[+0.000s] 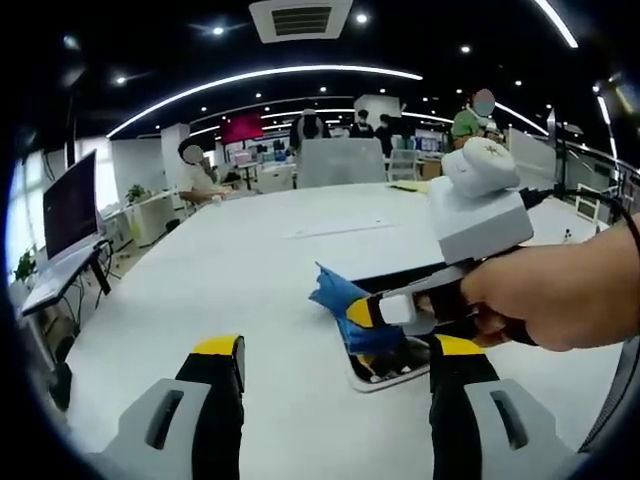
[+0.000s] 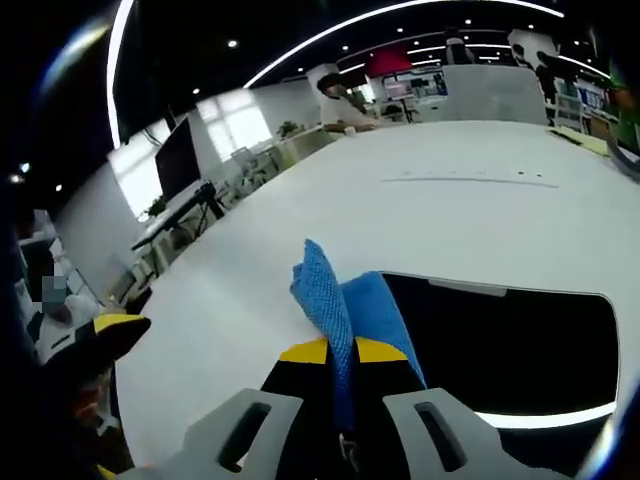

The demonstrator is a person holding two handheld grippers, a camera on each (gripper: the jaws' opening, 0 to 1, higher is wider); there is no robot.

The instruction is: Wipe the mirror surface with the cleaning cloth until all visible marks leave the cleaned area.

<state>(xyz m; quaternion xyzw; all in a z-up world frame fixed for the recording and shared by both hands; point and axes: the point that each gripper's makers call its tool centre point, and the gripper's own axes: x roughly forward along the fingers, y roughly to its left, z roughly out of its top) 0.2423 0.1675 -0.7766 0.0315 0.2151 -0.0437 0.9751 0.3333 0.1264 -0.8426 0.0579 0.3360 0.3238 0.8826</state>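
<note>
Mirror (image 2: 510,345) under blue cloth (image 2: 335,300), white table (image 2: 450,200) around.

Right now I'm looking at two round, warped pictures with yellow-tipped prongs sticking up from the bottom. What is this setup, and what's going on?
No robot here: a person holds a two-jaw gripper in each hand, each with a fisheye camera looking along its jaws. The left gripper view shows the left gripper, open and holding nothing, and the person's hand bringing in the right gripper. The right gripper view shows the right gripper shut on a blue textured cleaning cloth. On the large white table lies a dark rectangular mirror with a white frame, and the cloth sits at its edge, ready for wiping.
</note>
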